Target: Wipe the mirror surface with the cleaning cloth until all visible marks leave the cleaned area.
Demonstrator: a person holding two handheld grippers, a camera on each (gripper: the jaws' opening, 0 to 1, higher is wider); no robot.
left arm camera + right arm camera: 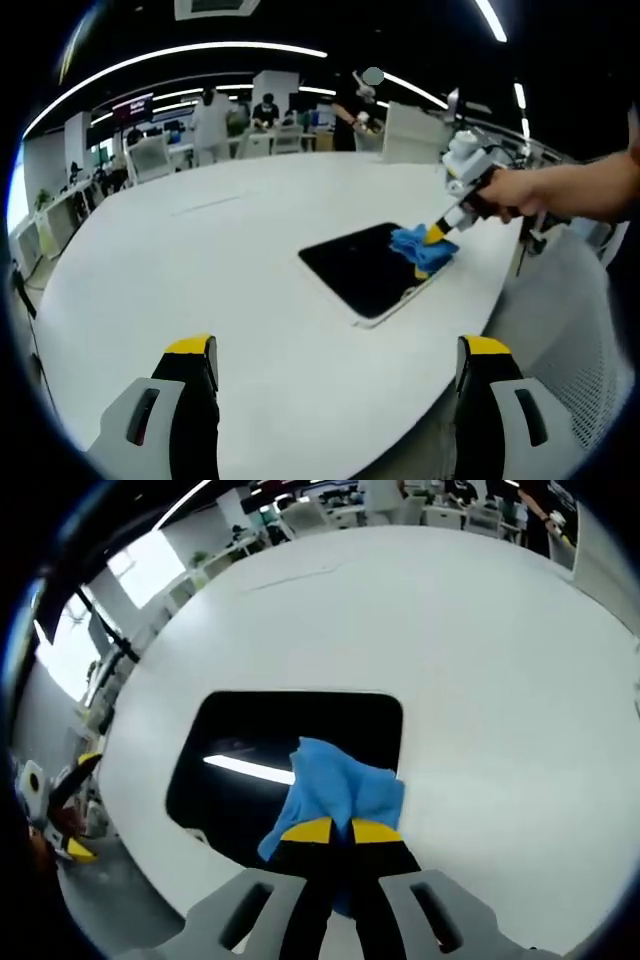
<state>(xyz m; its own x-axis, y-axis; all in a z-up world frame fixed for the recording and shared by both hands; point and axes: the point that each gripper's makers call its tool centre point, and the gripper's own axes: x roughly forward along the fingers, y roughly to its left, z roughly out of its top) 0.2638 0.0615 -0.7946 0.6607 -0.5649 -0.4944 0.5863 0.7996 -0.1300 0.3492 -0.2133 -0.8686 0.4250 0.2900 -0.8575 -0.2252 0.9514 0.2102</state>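
Observation:
A dark rectangular mirror (362, 266) lies flat on the white table (200, 260). In the left gripper view, the right gripper (436, 238), held by a person's hand, presses a blue cleaning cloth (420, 248) onto the mirror's right end. My left gripper (335, 350) is open over bare table, well short of the mirror. In the right gripper view the mirror (260, 750) reflects a ceiling light, and my right gripper (332, 832) is shut on the blue cloth (335, 790), which rests on the mirror's near right corner.
The table's curved edge (480, 330) runs close to the mirror, with floor beyond it. White chairs (410, 130) and several people stand behind the table. The left gripper (60, 810) appears at the left edge of the right gripper view.

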